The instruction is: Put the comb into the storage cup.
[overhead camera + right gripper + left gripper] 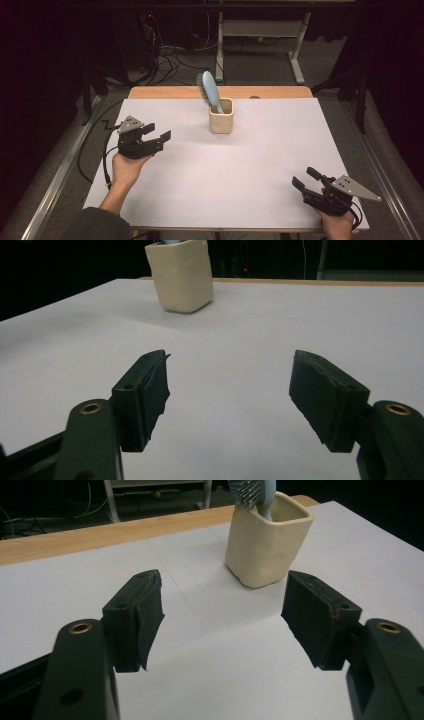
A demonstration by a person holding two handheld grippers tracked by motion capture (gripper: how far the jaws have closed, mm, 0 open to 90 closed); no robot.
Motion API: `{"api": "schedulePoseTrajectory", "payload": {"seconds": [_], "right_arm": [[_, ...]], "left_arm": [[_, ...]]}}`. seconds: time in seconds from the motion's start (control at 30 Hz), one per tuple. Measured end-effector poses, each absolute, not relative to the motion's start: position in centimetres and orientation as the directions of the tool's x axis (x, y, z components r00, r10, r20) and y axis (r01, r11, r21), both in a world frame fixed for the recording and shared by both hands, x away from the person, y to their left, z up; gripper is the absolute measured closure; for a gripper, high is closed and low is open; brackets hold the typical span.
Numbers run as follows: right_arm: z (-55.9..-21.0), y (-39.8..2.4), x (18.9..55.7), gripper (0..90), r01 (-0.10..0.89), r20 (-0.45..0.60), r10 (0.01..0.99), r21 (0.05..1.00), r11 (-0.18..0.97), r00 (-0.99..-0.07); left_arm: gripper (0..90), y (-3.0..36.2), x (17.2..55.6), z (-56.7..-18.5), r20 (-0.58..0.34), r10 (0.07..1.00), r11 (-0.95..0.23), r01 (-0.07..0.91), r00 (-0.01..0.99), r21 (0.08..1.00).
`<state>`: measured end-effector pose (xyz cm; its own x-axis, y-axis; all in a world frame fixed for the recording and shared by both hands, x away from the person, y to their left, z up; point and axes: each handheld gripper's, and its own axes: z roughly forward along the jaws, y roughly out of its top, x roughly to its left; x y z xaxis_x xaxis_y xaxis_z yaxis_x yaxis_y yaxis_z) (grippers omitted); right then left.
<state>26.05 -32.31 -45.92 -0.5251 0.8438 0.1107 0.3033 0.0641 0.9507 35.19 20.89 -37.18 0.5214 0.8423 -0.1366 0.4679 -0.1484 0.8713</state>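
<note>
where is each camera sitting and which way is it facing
High view: above the person's side, looking forward and down on the table; shows both forearms, left tongs, right tongs.
Left gripper view: rides the left tongs, low over the table, facing the cream cup close by; its own open jaws show.
Right gripper view: rides the right tongs, facing the cup from farther off; open jaws show.
All three share the cup; the high view and left gripper view share the blue hairbrush.

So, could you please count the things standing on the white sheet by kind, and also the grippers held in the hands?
Cream cup: 1
Light blue hairbrush, standing in the cup: 1
Black grippers, both with jaws apart and nothing between them: 2, the left gripper and the right gripper
Total: 4
</note>
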Motion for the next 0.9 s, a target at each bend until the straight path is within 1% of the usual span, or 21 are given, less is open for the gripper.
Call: {"api": "schedulePoseTrajectory", "payload": {"seconds": [0.43, 0.9], "right_arm": [[-45.9, -32.3, 25.9, 32.4, 0.306, 0.107, 0.845, 0.949, 0.069, -0.524], [-45.9, -32.3, 25.9, 32.4, 0.309, 0.108, 0.847, 0.949, 0.069, -0.521]], "left_arm": [[32.9, 21.9, 33.6, -37.7, -0.157, 0.84, -0.116, 0.454, 0.519, 0.883], [32.3, 22.7, 32.3, -38.2, -0.155, 0.84, -0.116, 0.453, 0.519, 0.884]]}}
